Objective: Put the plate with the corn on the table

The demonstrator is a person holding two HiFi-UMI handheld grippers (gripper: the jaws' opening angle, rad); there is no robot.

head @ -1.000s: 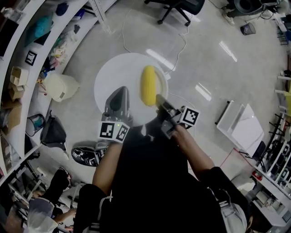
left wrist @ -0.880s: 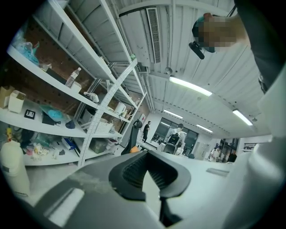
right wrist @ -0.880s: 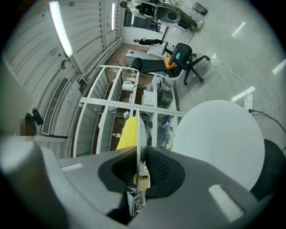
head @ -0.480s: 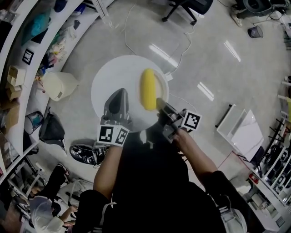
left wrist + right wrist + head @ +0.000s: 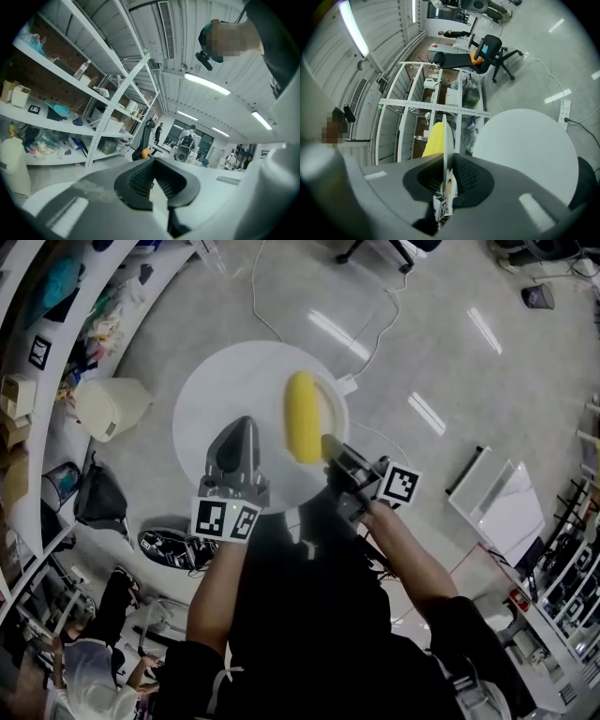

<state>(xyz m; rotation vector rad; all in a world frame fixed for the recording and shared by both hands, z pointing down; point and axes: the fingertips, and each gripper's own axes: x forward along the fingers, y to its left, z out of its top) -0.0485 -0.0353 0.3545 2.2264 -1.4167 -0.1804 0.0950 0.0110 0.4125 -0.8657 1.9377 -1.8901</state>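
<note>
A yellow corn cob [image 5: 302, 429] lies on a white plate [image 5: 334, 411], held just above the round white table [image 5: 211, 399]. My right gripper [image 5: 328, 448] is shut on the plate's near rim. In the right gripper view the plate [image 5: 446, 136] runs edge-on between the jaws of the right gripper [image 5: 446, 161], the corn [image 5: 434, 139] to its left and the table [image 5: 525, 150] to the right. My left gripper [image 5: 239, 427] hovers over the table beside the plate. Its jaws are shut with nothing between them, as the left gripper [image 5: 152, 165] also shows in its own view.
Curved shelving [image 5: 37, 362] with clutter runs along the left. A beige jug [image 5: 108, 409], a black bag [image 5: 98, 507] and a shoe [image 5: 173, 554] sit on the floor near the table. A power strip with cable [image 5: 345, 383] lies beyond it; white boards [image 5: 497, 498] lie to the right.
Both grippers and the plate with the corn have sunk a little toward the round table. The right grip on the rim is unchanged, and the left jaws stay shut.
</note>
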